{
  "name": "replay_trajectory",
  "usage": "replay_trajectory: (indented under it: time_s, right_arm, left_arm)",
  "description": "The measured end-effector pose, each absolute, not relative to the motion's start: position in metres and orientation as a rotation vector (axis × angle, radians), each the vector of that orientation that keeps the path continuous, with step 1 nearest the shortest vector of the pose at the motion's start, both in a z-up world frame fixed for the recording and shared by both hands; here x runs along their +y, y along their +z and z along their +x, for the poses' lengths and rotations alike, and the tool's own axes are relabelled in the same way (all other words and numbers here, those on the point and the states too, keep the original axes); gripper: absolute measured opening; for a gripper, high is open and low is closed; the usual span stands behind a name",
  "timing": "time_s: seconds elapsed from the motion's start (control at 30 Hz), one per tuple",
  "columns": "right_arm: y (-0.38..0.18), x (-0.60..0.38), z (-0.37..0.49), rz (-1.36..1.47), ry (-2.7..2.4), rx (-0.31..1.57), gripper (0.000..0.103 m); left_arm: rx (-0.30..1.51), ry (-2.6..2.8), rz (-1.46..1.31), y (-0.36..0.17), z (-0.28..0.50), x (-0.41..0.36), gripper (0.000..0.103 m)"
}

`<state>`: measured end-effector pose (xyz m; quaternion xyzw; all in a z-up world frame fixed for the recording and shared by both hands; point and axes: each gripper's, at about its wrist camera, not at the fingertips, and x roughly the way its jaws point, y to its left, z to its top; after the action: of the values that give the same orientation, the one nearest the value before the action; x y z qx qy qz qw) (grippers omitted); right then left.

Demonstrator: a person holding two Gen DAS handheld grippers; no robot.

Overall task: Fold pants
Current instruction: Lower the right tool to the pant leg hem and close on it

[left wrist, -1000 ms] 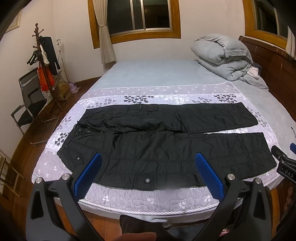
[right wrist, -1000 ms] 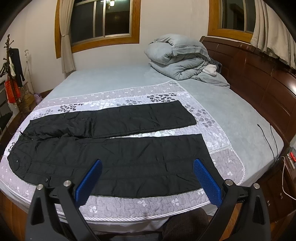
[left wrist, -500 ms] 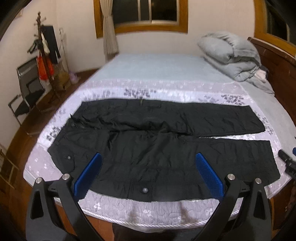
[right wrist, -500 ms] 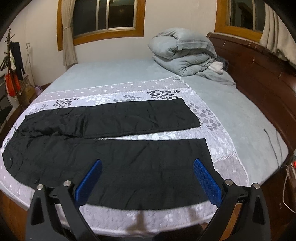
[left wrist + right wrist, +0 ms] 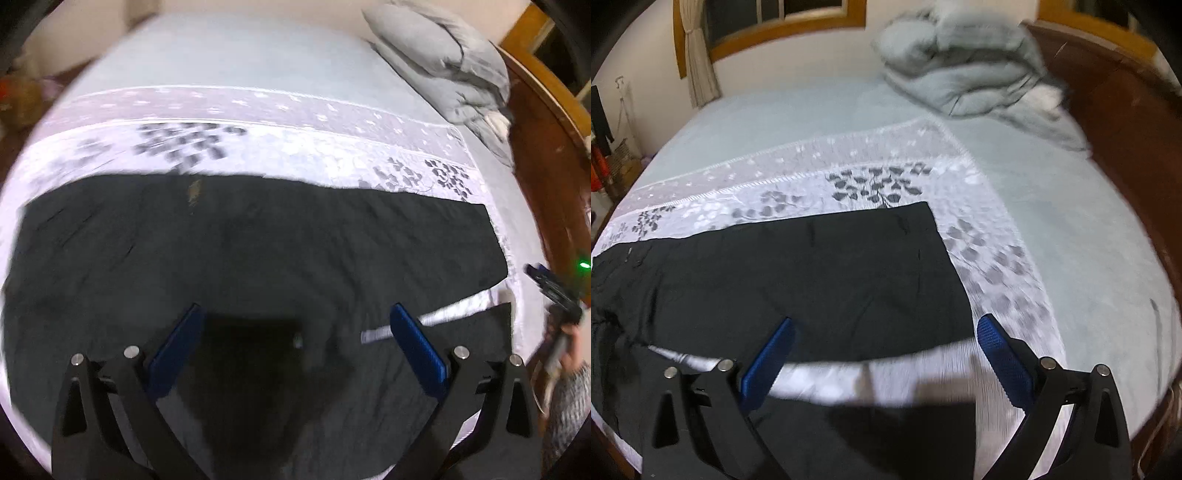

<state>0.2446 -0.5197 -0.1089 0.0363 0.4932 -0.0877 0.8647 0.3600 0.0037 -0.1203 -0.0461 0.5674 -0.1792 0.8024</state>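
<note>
- The pants [image 5: 258, 258] lay flat on the bed [image 5: 240, 66], black against a white floral cover [image 5: 332, 155], and filled most of the left wrist view.
- In the right wrist view the pants [image 5: 812, 277] showed as two legs: the far leg ended in a straight hem near the cover's leaf pattern, and the near leg lay below it, close to the bed's front edge.
- A strip of cover [image 5: 886, 376] showed between the two legs, so they lay apart there.
- The left gripper [image 5: 295, 350] hung over the pants near the point where the legs split, its blue fingers [image 5: 177, 350] spread wide with nothing between them.
- Whether its tips touched the cloth could not be told; the picture was blurred.
- The right gripper [image 5: 882, 358] hung over the gap between the legs near the hem end, its fingers [image 5: 1001, 358] also wide apart and holding nothing.
- The right gripper [image 5: 554, 291] appeared at the right edge of the left wrist view, beside the near leg's hem, with a green light above it.
- A grey quilt [image 5: 967, 74] lay bundled at the far corner of the bed, well apart from the pants, against a dark wooden headboard [image 5: 1115, 122].
- A window [image 5: 783, 14] with a wood frame and a curtain [image 5: 698, 62] stood on the far wall.
</note>
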Motion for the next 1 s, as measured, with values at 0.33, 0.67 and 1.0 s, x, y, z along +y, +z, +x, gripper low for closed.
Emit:
replay_trajectory:
  time_s: [0.33,0.67,1.0]
  right_arm:
    - [-0.195,-0.594,0.34,0.092,-0.017,1.244,0.099]
    - [-0.22,-0.594,0.354,0.101,0.095,1.27,0.1]
    - [-0.213,-0.599,0.368,0.147,0.084,1.238,0.099]
  left_arm:
    - [1.387,-0.647,0.268,-0.197,0.526,-0.044,0.1]
    - [1.543,-0.829,0.338,-0.252,0.555,-0.066,0.1]
    - [1.416,-0.798,0.454,-0.241,0.533,-0.058,0.054]
